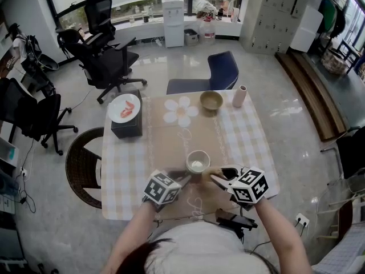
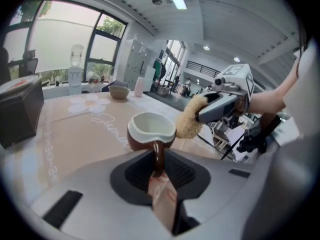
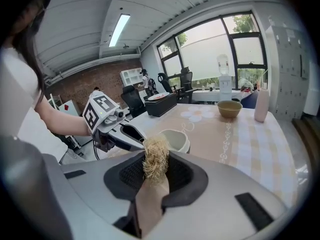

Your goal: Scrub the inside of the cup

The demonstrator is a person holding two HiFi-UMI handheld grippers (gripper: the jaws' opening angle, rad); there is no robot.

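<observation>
We read this as the start of the scrub: tool and cup are brought together, but the scrubbing itself is not yet begun.

The surface (image 1: 128, 170) carries a checked cloth with a beige runner down its middle. The work sits at the middle of its near edge, and a bowl (image 1: 211, 100) stands well apart by the far edge.

The left hand-held gripper (image 2: 159, 176) has its jaws clamped on the handle of the cup (image 2: 151, 126), which is brown outside and white inside. It holds the cup mouth-up over the runner. We cannot tell whether the base rests on the cloth.

The right hand-held gripper (image 3: 152, 176) is clamped on a tuft of fibrous scrubber (image 3: 155, 156), with the free end sticking out past its jaws. In the left gripper view the scrubber sits just outside the cup's rim on its right side, close enough that we cannot say whether it touches. None of it is inside the cup.

Next, we judge, the scrubber must rise over the rim, go down into the white interior and sweep around the wall. The left grip must stay firm, since a cup held only by its handle could twist under the push.
</observation>
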